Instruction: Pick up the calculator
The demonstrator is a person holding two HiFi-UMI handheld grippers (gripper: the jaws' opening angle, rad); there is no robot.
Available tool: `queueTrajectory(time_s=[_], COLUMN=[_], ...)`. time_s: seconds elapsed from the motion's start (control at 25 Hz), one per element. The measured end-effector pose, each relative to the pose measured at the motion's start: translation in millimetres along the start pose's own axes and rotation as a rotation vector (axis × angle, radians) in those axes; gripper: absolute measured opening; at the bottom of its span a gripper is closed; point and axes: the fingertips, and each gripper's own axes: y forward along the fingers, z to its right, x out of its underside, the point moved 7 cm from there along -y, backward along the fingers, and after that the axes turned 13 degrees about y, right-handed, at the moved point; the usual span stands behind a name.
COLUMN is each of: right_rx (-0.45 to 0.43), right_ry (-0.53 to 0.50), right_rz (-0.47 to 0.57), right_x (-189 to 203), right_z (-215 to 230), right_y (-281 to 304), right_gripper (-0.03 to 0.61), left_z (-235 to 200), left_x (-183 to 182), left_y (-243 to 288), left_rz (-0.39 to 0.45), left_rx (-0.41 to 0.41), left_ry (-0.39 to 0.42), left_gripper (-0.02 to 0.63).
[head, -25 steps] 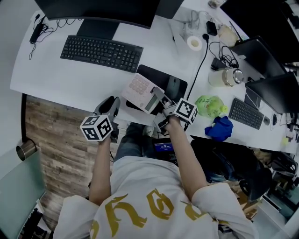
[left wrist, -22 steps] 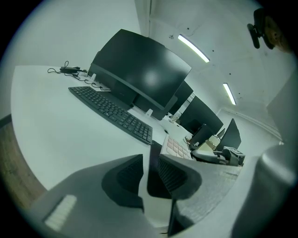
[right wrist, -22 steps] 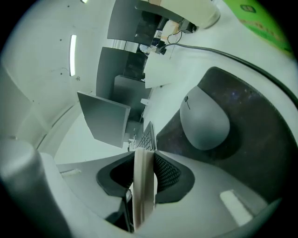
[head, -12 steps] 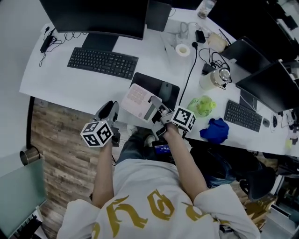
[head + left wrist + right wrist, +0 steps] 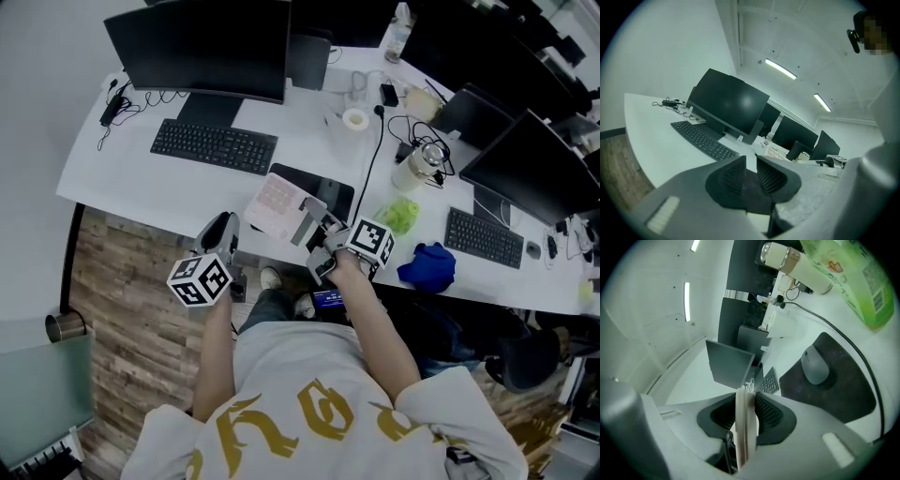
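Note:
The calculator (image 5: 281, 204) is a pale, flat slab with a grid of keys. It hangs tilted above the desk's front edge, over the black mouse pad (image 5: 330, 190). My right gripper (image 5: 315, 227) is shut on its near end. In the right gripper view the calculator (image 5: 746, 427) shows edge-on as a thin white strip, pinched between both pads of the right gripper (image 5: 746, 414). My left gripper (image 5: 217, 232) hovers to the left, off the desk edge and above the wooden floor. In its own view the left gripper (image 5: 748, 169) has its pads close together, holding nothing.
A black keyboard (image 5: 214, 145) and monitor (image 5: 202, 47) sit at the desk's left. A grey mouse (image 5: 814, 365) rests on the pad. To the right lie a cable, a green bag (image 5: 401, 214), a blue cloth (image 5: 427, 264), a jar (image 5: 417, 167) and a second keyboard (image 5: 483, 237).
The right gripper keeps its hold on the calculator, and both grippers stay in nearly the same place. The head view has pulled back, so the desk looks smaller and farther off.

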Motion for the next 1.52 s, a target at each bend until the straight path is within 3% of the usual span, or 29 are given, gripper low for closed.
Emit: queueTrajectory(time_s=[0.28,0.76,1.52], right_rx=[-0.024,-0.021,-0.02], right_ry=[-0.005,-0.003,0.006], right_rz=[0.009,0.029,0.062], right_x=[-2.0,-5.7,-15.5], right_z=[-9.8,-11.1,-5.3], right_y=[-7.9,-18.0,-22.8], right_gripper=[0.121,0.123,0.123], left_z=[8.1,15.6,9.6], left_x=[-7.2,-13.0,-4.5], left_y=[-7.1,3.3,-0.9], left_rz=[0.035,0.016,0.006], left_rx=[-0.003,0.028,0.008], left_ry=[0.012,0.028,0.022], left_gripper=[0.061,0.061,0.052])
